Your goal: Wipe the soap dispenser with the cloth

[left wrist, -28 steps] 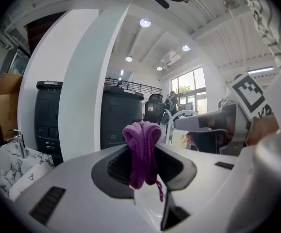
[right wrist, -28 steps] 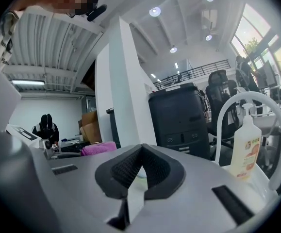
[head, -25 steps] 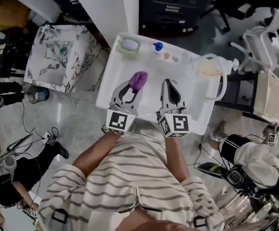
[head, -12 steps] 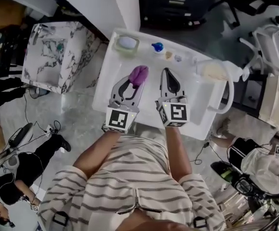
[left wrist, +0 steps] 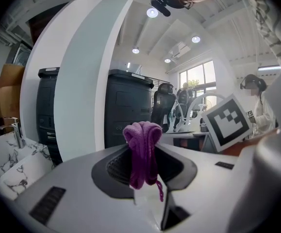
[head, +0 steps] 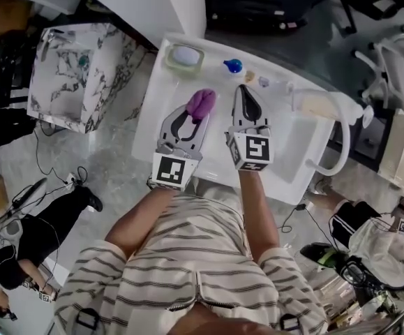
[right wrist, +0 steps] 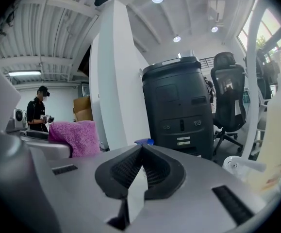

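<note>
Clamps purple cloth (head: 202, 103) in left gripper (head: 199, 118) jaws, bunched at tips. Keeps right gripper (head: 243, 93) jaws fully together, empty. Leaves soap dispenser (head: 317, 106) on sink (head: 296, 152) right side, apart from both.

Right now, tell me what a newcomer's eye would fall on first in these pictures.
The purple cloth stands out most, pinched in the left gripper over the white counter. Beside it the right gripper is shut and empty. The cream soap dispenser stands untouched towards the counter's right end.
</note>
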`<state>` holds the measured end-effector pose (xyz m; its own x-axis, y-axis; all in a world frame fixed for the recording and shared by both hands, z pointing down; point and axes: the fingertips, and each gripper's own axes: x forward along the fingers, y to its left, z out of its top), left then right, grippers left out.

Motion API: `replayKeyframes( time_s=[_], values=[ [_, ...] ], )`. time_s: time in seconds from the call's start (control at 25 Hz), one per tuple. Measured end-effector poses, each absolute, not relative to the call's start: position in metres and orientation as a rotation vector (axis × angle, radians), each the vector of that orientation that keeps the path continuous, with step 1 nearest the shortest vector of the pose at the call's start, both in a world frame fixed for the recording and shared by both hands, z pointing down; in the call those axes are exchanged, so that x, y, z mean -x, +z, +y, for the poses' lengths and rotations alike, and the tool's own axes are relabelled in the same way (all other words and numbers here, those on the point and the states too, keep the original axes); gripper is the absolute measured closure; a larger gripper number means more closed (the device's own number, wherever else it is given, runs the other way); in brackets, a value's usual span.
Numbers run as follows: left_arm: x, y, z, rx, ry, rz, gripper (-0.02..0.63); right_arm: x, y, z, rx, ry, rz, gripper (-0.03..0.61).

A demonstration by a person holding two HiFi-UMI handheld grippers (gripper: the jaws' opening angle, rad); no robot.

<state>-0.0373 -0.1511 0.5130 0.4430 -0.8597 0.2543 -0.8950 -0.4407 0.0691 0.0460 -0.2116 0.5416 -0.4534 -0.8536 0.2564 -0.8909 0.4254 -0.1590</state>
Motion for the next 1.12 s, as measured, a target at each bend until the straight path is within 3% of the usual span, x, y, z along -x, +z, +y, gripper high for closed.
replayKeyframes(
  time_s=[0.16, 0.36, 0.76, 1.12],
  values=[
    [0.04, 0.517, -0.157, -2.48, 0.258, -1.55, 0.5, -0.044, 0.551, -0.22, -1.556, 0.423, -2.535, 0.579],
    [0.043, 0.521, -0.162, -2.483, 0.265, -1.562, 0.5, -0.04, 0.564, -0.233, -1.545, 0.45, -2.532, 0.501],
    [0.045, 0.532, -0.164, -2.454, 0.285, -1.56, 0.499, -0.029, 0.584, -0.255, -1.516, 0.412, -2.489, 0.424],
    [0.046, 0.541, -0.163, -2.443, 0.307, -1.556, 0.498, -0.024, 0.593, -0.265, -1.523, 0.353, -2.449, 0.427]
  ],
)
